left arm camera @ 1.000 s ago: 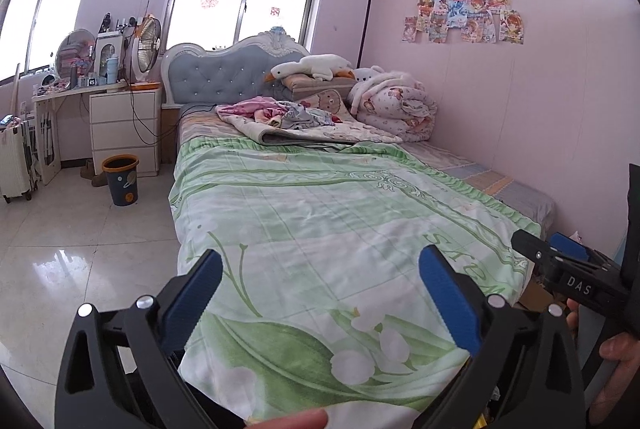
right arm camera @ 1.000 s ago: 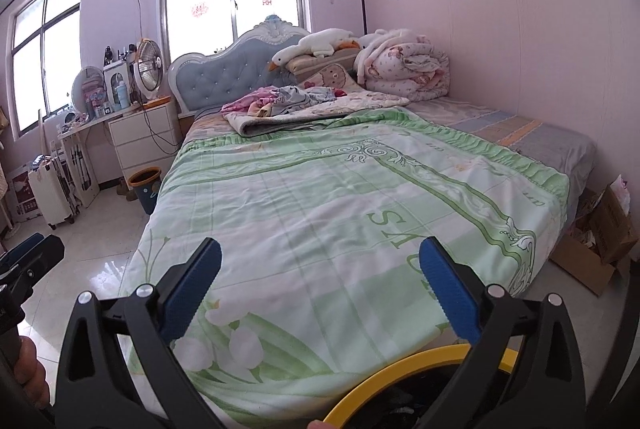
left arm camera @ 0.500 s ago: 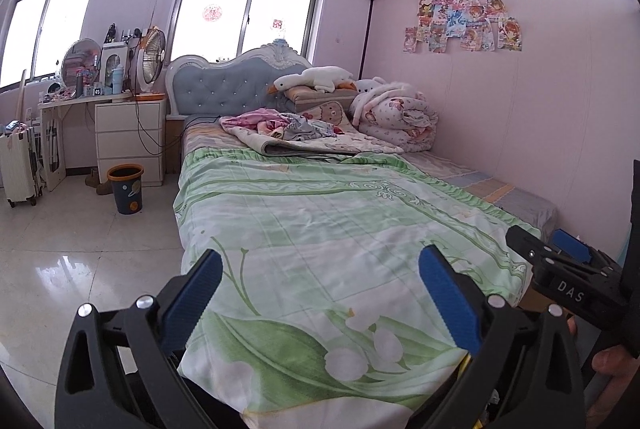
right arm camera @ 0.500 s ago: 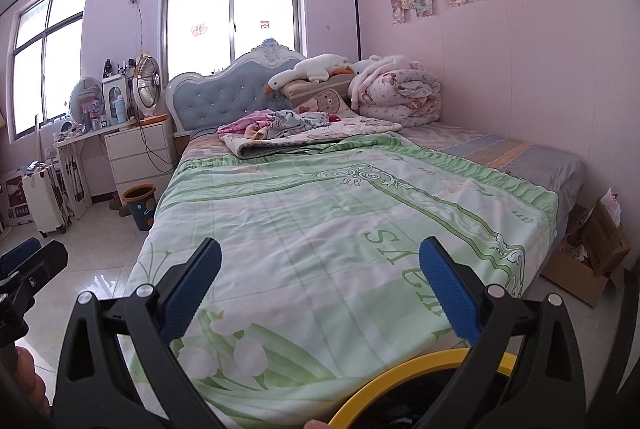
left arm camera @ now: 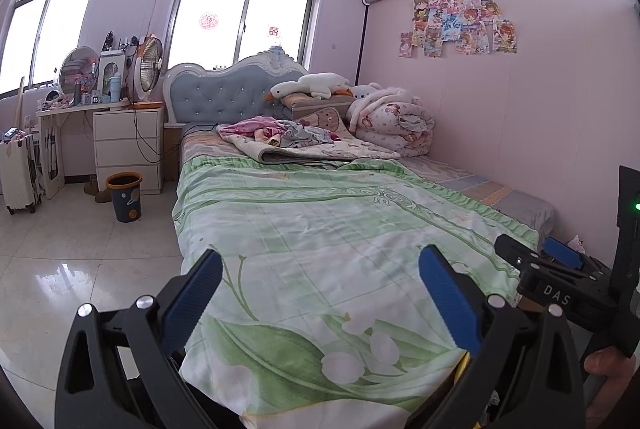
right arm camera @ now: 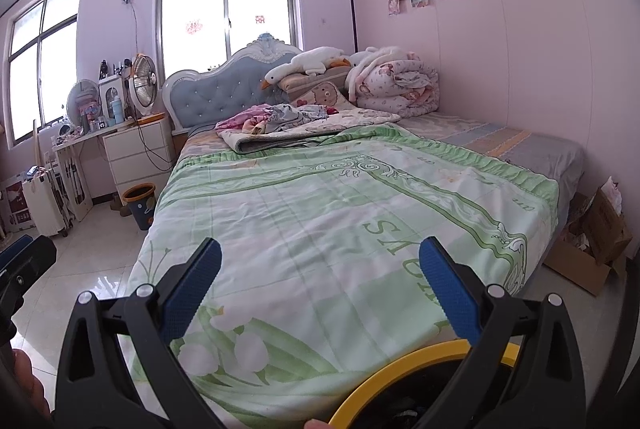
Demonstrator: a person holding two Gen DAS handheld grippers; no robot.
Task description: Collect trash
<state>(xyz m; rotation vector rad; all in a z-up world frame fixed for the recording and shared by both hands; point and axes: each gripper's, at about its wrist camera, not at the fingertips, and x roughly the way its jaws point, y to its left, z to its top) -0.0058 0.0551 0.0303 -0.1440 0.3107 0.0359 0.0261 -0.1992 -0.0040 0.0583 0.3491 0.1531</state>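
My left gripper is open and empty, held above the foot of a bed with a green flowered cover. My right gripper is open and empty over the same cover; it also shows at the right edge of the left wrist view. A yellow-rimmed dark container sits just below the right gripper at the bed's foot; its contents are not clear. A small blue bin with an orange rim stands on the floor left of the bed. No loose trash is plainly visible on the cover.
Crumpled clothes and a folded blanket lie near the headboard, with a rolled quilt by the wall. A white drawer unit and suitcase stand at left. An open cardboard box sits on the floor at right.
Both grippers have risen and tilted up slightly, so more of the room and ceiling shows. Both stay open and empty.
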